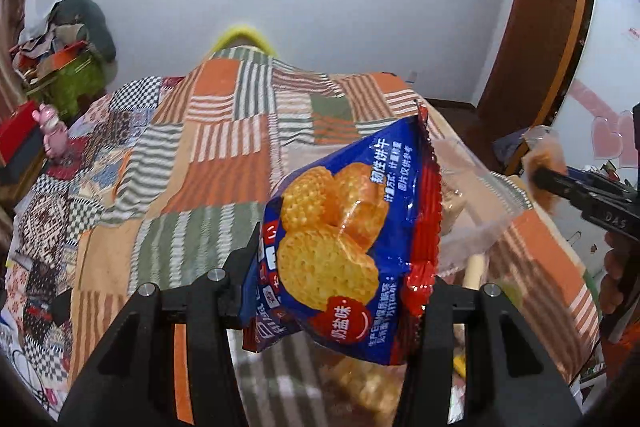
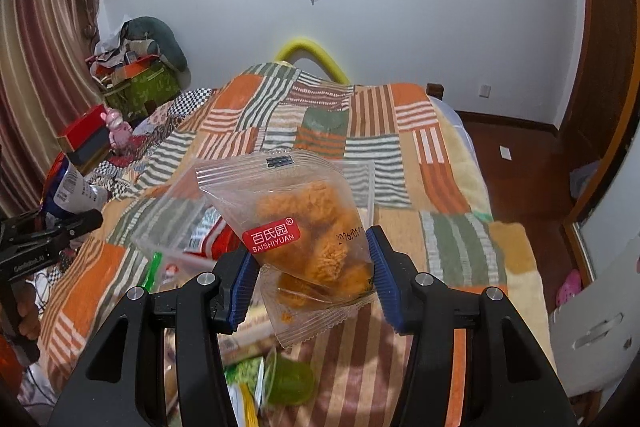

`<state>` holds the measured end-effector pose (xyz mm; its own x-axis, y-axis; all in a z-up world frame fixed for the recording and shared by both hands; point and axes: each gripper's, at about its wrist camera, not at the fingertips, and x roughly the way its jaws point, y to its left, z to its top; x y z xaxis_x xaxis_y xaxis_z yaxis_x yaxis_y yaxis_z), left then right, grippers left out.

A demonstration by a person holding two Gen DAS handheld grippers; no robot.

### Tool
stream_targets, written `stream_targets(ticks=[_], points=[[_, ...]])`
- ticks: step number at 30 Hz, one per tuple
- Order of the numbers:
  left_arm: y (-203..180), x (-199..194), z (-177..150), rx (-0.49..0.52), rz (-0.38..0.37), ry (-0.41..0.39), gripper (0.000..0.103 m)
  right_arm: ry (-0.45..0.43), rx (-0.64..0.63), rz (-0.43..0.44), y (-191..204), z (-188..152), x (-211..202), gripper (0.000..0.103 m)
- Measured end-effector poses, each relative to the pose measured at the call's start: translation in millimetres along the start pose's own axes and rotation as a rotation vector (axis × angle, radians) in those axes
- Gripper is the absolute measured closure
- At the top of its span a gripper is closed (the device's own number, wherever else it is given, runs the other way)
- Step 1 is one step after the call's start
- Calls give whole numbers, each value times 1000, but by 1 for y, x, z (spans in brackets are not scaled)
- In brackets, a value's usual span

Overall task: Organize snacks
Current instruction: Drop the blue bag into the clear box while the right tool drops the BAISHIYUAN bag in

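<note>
My left gripper (image 1: 340,267) is shut on a blue and red biscuit packet (image 1: 340,227) and holds it up above the bed. The packet hides most of its right finger. In the right wrist view that packet (image 2: 66,187) and the left gripper (image 2: 86,221) show at the far left. My right gripper (image 2: 314,271) is shut on a clear packet of orange puffed snacks (image 2: 316,227), with the blue pads (image 2: 244,283) pressing its lower sides. In the left wrist view the right gripper (image 1: 548,179) holds this packet (image 1: 540,163) at the right edge.
A patchwork blanket (image 2: 360,115) covers the bed. A clear plastic box (image 2: 172,223) lies below the grippers, with loose snacks near it, among them a green jelly cup (image 2: 290,379). A red box (image 2: 86,131) and a pink toy (image 2: 118,131) sit at the left.
</note>
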<state>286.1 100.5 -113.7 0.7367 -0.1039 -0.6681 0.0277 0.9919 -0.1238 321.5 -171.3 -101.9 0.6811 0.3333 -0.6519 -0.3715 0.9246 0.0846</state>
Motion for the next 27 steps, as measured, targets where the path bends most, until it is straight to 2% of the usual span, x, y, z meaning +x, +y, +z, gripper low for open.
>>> stream_targets(ticks=[6,12,21,27], points=[[-17,19,19,17,-26,0,55,0,-17,-15,2,12,17,54],[-28,46,33,30,-38,27,54,38,-6,-21,0,20,41,54],[-33,91,37,46,-55,106,54,91,-4,-47,-4,27,71,54],[-32,114,37,38,-45,147,53,88,-25,-65,-7,31,75,54]])
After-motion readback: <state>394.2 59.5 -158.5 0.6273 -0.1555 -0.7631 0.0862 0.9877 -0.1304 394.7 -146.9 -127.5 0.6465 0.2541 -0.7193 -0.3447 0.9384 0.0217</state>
